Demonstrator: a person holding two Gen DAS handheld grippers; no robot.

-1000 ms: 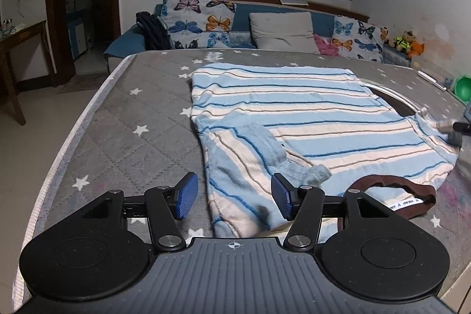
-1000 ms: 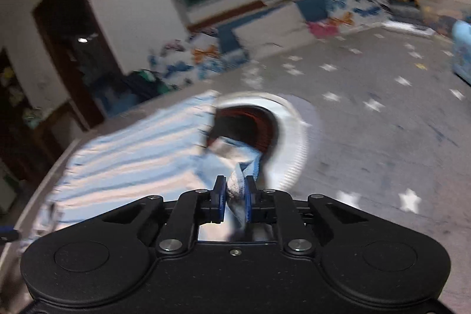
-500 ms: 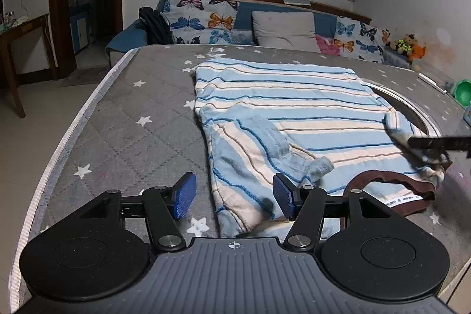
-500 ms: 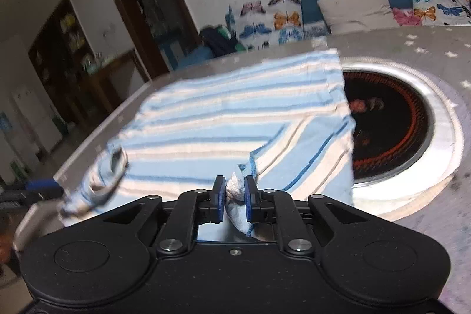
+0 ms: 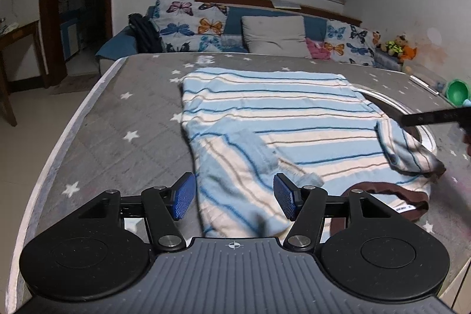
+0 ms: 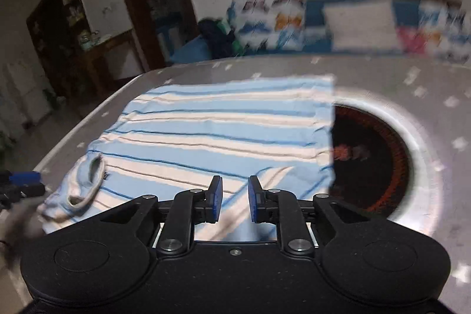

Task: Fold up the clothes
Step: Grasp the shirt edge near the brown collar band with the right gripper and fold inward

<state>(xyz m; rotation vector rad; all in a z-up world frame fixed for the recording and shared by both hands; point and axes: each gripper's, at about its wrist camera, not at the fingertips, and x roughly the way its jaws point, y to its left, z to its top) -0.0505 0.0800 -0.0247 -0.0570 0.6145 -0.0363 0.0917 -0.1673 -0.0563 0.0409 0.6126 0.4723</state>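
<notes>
A blue, white and brown striped top point(image 5: 276, 119) lies spread on the grey star-patterned bed; it also shows in the right wrist view point(image 6: 212, 134). Both sleeves are folded inward onto its body: the left one point(image 5: 253, 149) and the right one point(image 5: 406, 149). The brown collar point(image 5: 385, 193) lies at the near edge. My left gripper point(image 5: 234, 196) is open and empty above the near left part of the top. My right gripper point(image 6: 234, 197) is open and empty above the right sleeve area; its body shows at the right edge of the left wrist view point(image 5: 432, 118).
The bed point(image 5: 123, 119) carries a round print with a white rim point(image 6: 412, 158) beside the top. Butterfly pillows point(image 5: 194, 25) and a grey pillow point(image 5: 276, 34) lie on the sofa behind. A green toy point(image 5: 457, 91) sits at far right. The bed's left edge drops to the floor.
My right gripper carried the right sleeve inward over the top, then opened and let it go. The sleeve now lies folded on the body. My left gripper stayed open, lifting slightly.
</notes>
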